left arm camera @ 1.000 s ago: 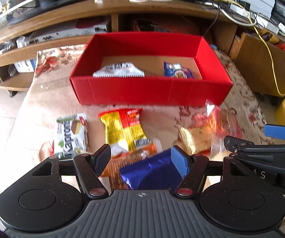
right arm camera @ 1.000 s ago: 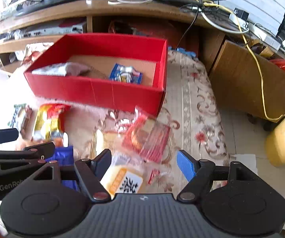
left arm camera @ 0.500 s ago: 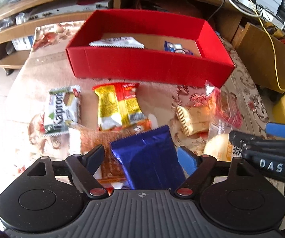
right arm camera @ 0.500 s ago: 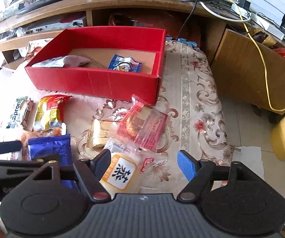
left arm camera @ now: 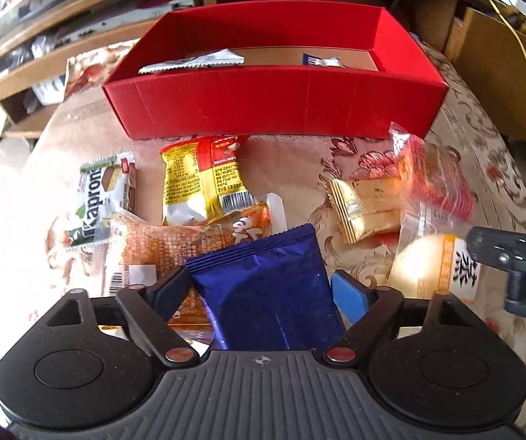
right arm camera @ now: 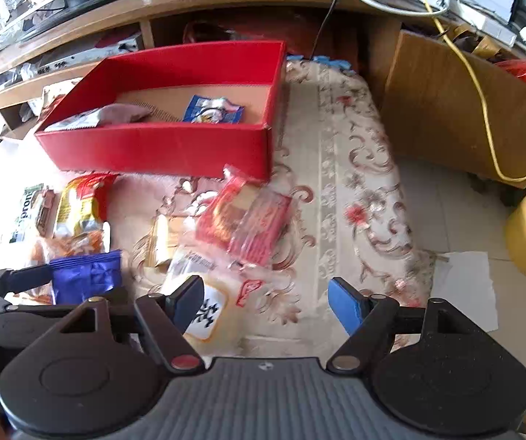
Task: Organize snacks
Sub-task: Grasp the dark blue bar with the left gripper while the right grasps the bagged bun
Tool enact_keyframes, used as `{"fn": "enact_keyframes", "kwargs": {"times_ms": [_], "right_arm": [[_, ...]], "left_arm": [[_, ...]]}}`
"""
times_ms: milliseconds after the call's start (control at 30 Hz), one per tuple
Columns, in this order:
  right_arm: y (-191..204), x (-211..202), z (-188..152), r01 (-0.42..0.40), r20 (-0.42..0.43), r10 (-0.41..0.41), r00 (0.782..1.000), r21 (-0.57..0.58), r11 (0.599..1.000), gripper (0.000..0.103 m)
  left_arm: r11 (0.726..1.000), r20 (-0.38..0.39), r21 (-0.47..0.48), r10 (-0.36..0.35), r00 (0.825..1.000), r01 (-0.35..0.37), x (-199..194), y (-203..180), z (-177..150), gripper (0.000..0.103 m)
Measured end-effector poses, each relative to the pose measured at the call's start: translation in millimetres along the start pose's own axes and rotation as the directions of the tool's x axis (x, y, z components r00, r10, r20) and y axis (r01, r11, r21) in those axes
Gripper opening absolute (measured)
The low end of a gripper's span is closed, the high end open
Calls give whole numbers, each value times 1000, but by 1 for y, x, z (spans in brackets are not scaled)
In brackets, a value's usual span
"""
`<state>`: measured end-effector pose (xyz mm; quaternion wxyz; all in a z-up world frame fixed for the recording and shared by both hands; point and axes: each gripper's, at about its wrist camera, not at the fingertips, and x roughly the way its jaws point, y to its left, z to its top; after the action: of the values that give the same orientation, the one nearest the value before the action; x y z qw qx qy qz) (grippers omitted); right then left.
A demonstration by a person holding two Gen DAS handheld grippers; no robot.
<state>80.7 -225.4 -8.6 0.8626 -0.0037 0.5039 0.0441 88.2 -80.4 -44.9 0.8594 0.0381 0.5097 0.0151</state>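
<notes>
Grippers low in both frames, aimed steeply down at the snack pile. Left gripper jaws apart, straddling the blue foil packet at lower centre; pads look just clear of it, probably lined up to pinch. Right gripper jaws apart, the pale bun packet under its left finger, not gripped. Mid-frame: loose packets scattered on the patterned cloth, the yellow-red packet among them. Upper frame: red box, already holding two snacks, the likely destination.
</notes>
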Motion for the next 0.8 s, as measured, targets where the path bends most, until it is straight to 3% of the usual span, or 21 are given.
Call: {"fn": "enact_keyframes", "kwargs": {"times_ms": [267, 500, 633, 800], "right_arm": [[22, 12, -1, -29, -43, 27, 999, -30, 999, 83], [30, 40, -7, -20, -129, 13, 992, -49, 999, 83], [30, 37, -14, -15, -123, 3, 992, -93, 996, 66], [28, 31, -23, -28, -113, 13, 993, -130, 991, 61]], "left_arm": [[999, -21, -14, -43, 999, 42, -8, 19, -7, 78], [996, -70, -44, -77, 995, 74, -4, 24, -15, 85], [998, -87, -8, -65, 994, 65, 2, 16, -20, 86], [996, -80, 37, -80, 994, 83, -3, 10, -25, 75]]}}
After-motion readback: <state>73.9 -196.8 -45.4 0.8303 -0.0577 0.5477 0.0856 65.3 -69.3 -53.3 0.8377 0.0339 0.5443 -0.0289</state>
